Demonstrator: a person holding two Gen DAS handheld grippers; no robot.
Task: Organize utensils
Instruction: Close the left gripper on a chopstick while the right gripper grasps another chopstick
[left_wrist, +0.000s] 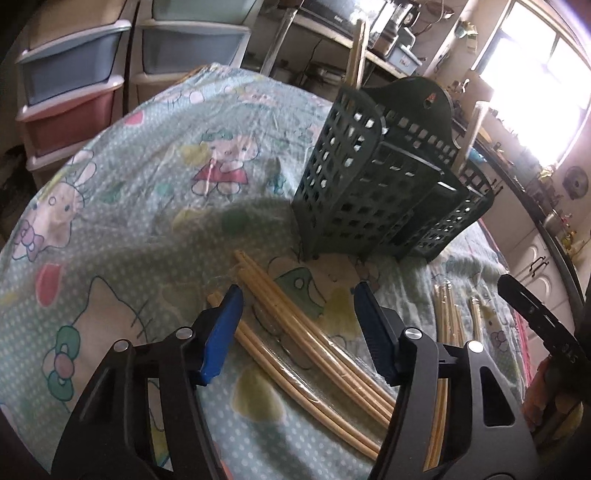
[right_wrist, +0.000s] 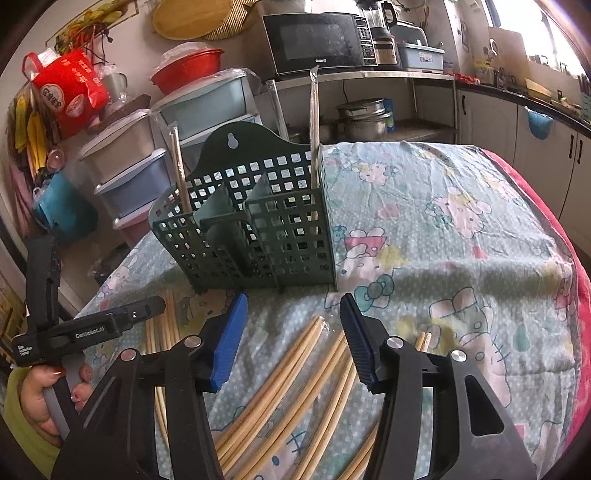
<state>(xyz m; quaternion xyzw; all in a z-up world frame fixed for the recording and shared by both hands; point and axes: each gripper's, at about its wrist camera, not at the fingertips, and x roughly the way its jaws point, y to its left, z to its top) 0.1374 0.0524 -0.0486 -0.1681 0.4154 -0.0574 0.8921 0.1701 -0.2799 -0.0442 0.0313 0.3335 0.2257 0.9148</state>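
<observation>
Fingers (left_wrist: 236, 325) on both grippers spread over pale wrapped chopsticks (left_wrist: 314, 343); green lattice holder (left_wrist: 373, 184) mid-table (left_wrist: 110, 206), cloth bare left.

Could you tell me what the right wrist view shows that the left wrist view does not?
Only the right wrist view shows the hand gripping the left claw's handle, the red bag and the whole microwave. Only the left wrist view shows the bright window. Both share the green basket, sleeved chopsticks standing in it, and chopsticks lying on the tablecloth.
</observation>
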